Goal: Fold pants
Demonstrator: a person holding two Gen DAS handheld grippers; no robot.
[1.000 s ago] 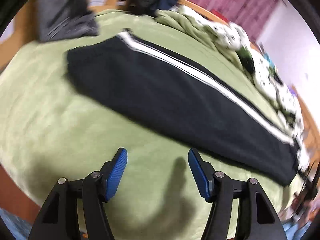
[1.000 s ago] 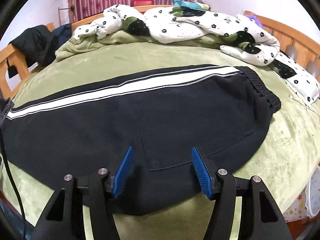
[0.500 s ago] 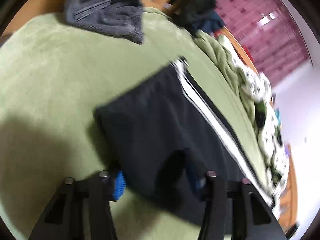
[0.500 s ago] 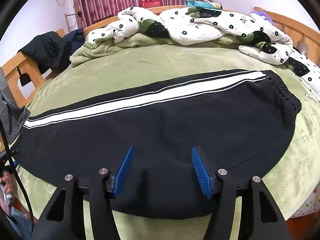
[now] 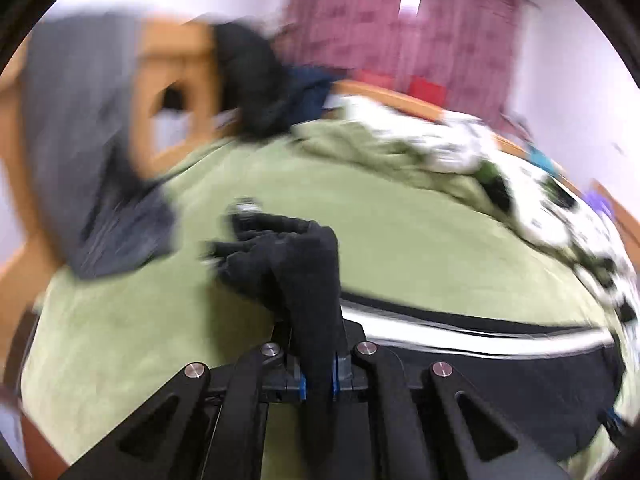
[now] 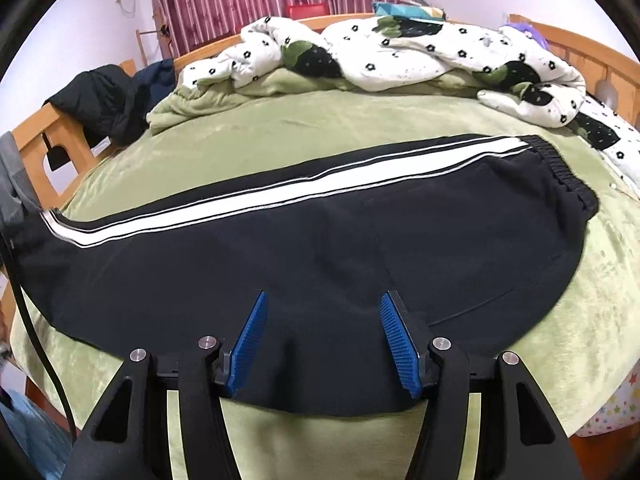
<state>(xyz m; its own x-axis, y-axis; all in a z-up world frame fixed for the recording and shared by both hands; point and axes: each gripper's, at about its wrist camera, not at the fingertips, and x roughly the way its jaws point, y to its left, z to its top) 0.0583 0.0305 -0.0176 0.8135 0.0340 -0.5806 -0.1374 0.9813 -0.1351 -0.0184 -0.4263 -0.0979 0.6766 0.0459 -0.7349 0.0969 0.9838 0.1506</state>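
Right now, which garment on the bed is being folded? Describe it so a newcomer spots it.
Start from the green blanket covering the bed, with the floral quilt heaped at its far edge. Spread across its middle lie the black pants. Unlike the dark clothes on the bed frame, they carry a white side stripe.

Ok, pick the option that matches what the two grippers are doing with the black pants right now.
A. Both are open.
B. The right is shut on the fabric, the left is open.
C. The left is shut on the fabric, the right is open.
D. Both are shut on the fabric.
C: the left gripper has its jaws clamped on a bunched end of the black pants, while the right gripper has its jaws spread wide over the fabric.
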